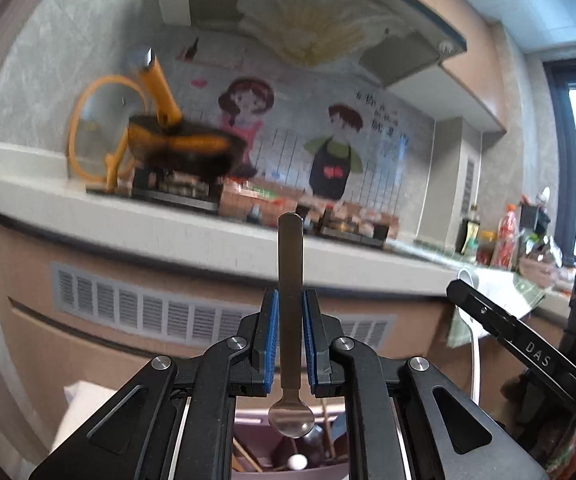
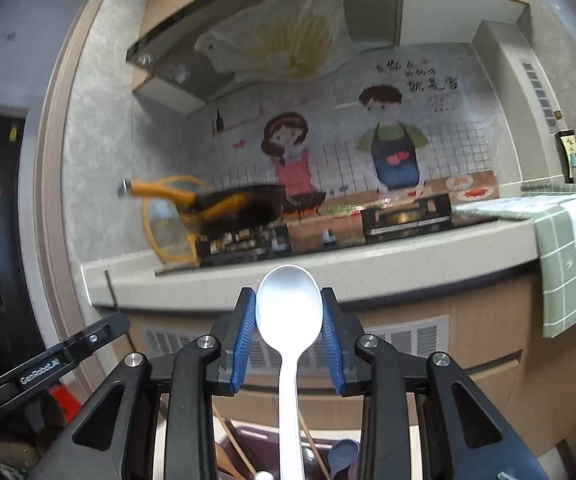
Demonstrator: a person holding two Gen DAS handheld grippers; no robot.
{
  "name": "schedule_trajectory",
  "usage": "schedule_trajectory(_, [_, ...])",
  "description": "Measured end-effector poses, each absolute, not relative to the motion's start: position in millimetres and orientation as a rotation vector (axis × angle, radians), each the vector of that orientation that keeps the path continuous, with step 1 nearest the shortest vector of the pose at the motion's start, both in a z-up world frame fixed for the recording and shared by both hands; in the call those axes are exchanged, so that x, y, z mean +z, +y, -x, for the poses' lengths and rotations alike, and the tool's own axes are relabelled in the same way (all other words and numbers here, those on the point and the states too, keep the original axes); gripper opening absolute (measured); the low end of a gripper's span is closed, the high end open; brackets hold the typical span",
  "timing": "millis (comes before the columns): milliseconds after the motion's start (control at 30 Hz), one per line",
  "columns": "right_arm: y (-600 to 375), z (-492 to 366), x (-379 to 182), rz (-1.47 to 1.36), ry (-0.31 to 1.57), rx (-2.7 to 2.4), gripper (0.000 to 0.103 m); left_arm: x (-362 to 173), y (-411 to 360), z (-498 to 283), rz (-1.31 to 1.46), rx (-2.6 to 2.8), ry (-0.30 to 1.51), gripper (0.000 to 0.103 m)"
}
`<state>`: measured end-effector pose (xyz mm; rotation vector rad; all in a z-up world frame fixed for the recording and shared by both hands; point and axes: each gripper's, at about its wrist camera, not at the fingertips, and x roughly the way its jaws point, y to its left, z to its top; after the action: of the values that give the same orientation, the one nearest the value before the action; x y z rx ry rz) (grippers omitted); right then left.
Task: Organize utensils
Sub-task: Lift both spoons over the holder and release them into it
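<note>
My left gripper [image 1: 290, 300] is shut on the handle of a small metal spoon [image 1: 291, 280]. The spoon stands upright with its bowl down, above a mauve utensil holder [image 1: 255, 432] that holds chopsticks and dark utensils. My right gripper [image 2: 288, 300] is shut on the bowl of a white spoon [image 2: 289, 312]. That spoon stands bowl up, with its handle running down toward the same utensil holder [image 2: 247, 438]. The right gripper's body shows at the right of the left wrist view [image 1: 528, 344].
A kitchen counter [image 1: 207, 236] runs across ahead, with a gas hob and an orange-handled wok [image 1: 183, 144]. A glass lid [image 1: 99, 136] leans behind it. Bottles [image 1: 504, 236] stand at the right. A green checked cloth [image 2: 564, 240] hangs over the counter edge.
</note>
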<state>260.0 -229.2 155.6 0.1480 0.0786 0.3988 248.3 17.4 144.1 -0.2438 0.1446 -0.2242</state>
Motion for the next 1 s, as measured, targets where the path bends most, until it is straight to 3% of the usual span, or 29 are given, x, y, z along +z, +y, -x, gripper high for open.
schedule_trajectory(233, [-209,-299,116,-0.174,0.144,0.435,0.030,99,23,-302,0.307,-0.231,0.264,0.012])
schedule_trajectory(633, [-187,-341,62,-0.186,0.194,0.419,0.030,51,15,-323,0.267,-0.176,0.362,0.012])
schedule_trajectory(1000, [-180,-355,46,-0.162,0.213,0.448,0.031,40,10,-322,0.252,-0.167,0.365,0.012])
